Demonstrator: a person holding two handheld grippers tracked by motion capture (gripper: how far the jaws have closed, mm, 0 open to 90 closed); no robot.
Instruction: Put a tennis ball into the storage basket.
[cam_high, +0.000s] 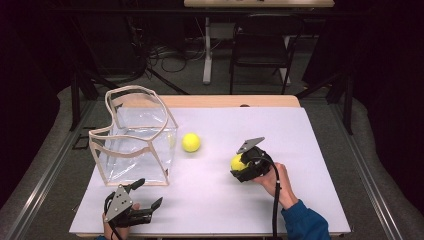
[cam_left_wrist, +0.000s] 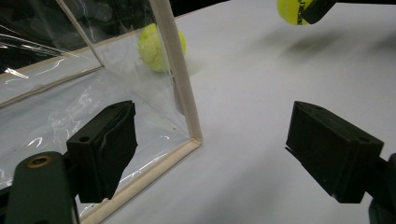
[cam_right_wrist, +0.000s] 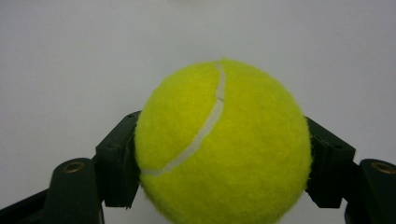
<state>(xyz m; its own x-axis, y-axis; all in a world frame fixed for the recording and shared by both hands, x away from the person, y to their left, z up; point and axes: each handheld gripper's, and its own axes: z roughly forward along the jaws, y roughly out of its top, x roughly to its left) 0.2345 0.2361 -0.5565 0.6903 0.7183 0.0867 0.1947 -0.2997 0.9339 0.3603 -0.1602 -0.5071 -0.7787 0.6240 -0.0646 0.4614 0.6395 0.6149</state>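
Yellow tennis ball: seam diagonal | right gripper jaws clamping it | left gripper jaws apart

Black grippers — blue sleeve

Bright white table, dark surroundings – soft shadows (slight blur), plastic glare
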